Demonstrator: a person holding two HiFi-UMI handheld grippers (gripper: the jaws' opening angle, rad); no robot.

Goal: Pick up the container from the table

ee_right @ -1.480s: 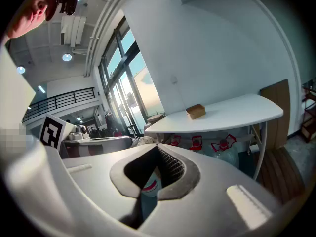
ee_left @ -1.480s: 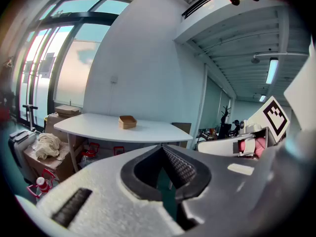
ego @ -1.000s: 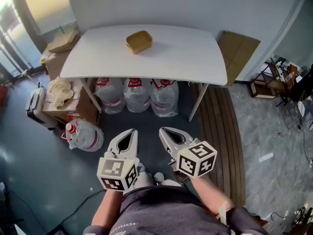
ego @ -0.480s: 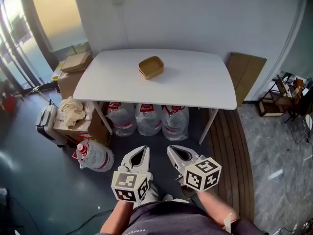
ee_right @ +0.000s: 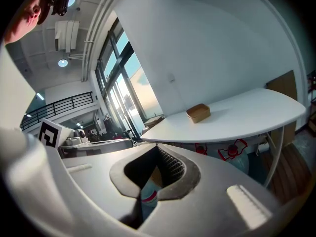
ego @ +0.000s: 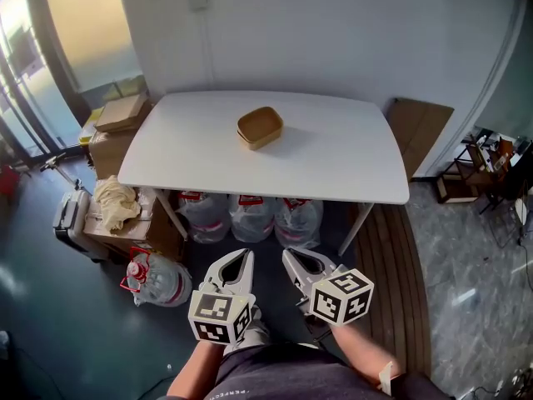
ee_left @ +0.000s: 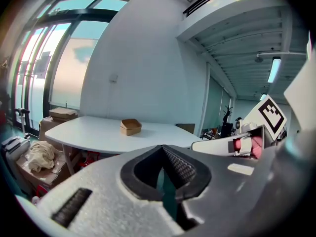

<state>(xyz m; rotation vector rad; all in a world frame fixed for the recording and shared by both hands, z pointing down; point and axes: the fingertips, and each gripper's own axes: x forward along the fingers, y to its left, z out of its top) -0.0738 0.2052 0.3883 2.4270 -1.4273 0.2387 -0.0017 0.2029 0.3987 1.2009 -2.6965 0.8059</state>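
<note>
A shallow tan container (ego: 259, 127) sits on the white table (ego: 333, 161), a little behind its middle. It also shows far ahead in the left gripper view (ee_left: 131, 127) and in the right gripper view (ee_right: 198, 113). My left gripper (ego: 241, 257) and right gripper (ego: 291, 255) hang side by side over the dark floor, short of the table's front edge and well away from the container. Both point towards the table. Each one is shut with nothing between its jaws, as the left gripper (ee_left: 163, 148) and right gripper (ee_right: 157, 147) show in their own views.
Three water jugs (ego: 252, 219) stand under the table and another jug (ego: 156, 277) lies on the floor at the left. Cardboard boxes (ego: 121, 115), a cloth heap (ego: 112, 200) and a suitcase (ego: 70, 215) crowd the left side. A wooden board (ego: 425, 127) leans at the right.
Both grippers and the head camera have moved forward towards the table, which now sits lower and nearer in view. The container has not moved and both jaws stay shut.
</note>
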